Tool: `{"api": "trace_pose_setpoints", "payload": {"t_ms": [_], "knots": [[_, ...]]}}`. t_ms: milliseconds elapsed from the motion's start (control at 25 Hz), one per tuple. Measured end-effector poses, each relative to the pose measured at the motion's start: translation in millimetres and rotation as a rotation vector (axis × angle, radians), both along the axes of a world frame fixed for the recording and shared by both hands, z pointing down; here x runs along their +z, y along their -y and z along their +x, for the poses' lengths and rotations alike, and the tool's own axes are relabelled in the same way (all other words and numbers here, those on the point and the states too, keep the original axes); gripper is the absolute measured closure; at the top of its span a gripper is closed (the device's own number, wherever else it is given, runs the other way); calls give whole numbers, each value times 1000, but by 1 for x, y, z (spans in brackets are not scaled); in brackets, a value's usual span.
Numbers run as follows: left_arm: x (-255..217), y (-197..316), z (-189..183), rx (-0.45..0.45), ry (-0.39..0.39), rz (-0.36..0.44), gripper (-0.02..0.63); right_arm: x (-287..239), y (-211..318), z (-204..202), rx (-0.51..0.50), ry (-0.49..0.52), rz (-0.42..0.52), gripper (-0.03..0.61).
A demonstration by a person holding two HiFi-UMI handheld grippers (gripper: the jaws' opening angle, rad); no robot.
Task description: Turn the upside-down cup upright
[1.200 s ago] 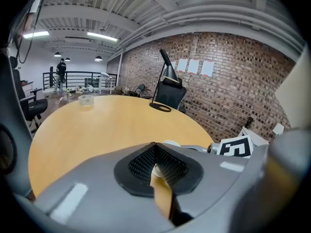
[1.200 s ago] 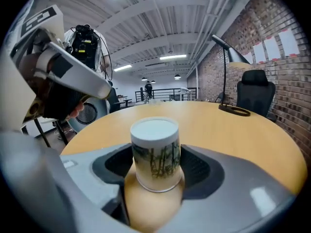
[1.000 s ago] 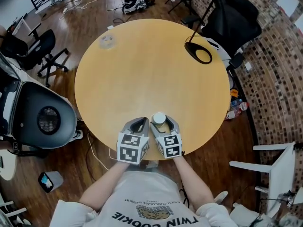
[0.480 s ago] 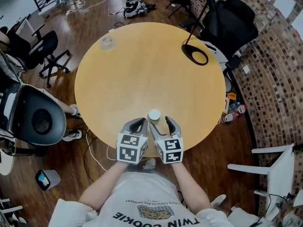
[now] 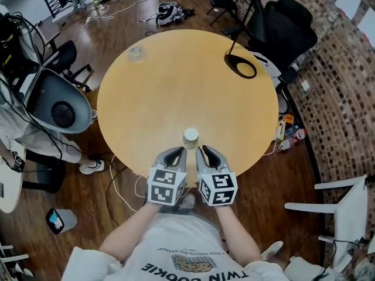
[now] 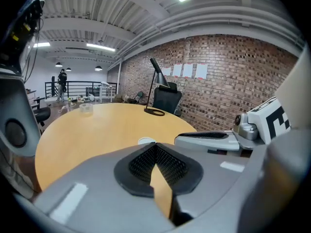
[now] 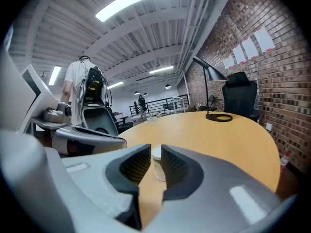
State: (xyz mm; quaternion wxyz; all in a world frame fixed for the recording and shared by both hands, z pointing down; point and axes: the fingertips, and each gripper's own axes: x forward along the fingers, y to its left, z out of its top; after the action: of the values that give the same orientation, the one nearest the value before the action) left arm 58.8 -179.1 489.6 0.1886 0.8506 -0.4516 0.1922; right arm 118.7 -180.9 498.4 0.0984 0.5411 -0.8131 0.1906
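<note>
A small white paper cup [image 5: 190,137] stands free near the front edge of the round wooden table [image 5: 176,86], and its wider end seems to face up. Both grippers hover side by side just behind it, apart from it. The left gripper [image 5: 174,151] is shut, its pads meeting at the tips with nothing between them, and in the left gripper view [image 6: 155,147] the cup's rim [image 6: 146,141] peeks over them. My right gripper [image 5: 204,151] is closing with a narrow gap left. In the right gripper view [image 7: 154,155] the cup [image 7: 158,168] shows through that gap, beyond the pads.
A black desk lamp with a ring base [image 5: 244,67] stands at the table's far right. A small clear container [image 5: 136,52] sits at the far left. Office chairs [image 5: 55,104] and a person wearing gear [image 7: 86,84] are at the left. Cables lie on the wooden floor beyond.
The cup sat between the right gripper's wide jaws. Those jaws let it go, drew back toward me and narrowed. The left gripper also drew back, and the cup stands alone ahead.
</note>
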Motion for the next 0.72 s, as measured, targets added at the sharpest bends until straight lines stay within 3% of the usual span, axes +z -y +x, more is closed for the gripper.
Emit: {"api": "trace_pose_setpoints", "payload": {"t_ms": [280,720], "knots": [[-10,-24,-4,63,-23,14,611,-17,-27,-18,22,-27,16,564],[-18,-106,-58,124,-88,20,611,-34,-108,-72,102,-69,25,575]]}}
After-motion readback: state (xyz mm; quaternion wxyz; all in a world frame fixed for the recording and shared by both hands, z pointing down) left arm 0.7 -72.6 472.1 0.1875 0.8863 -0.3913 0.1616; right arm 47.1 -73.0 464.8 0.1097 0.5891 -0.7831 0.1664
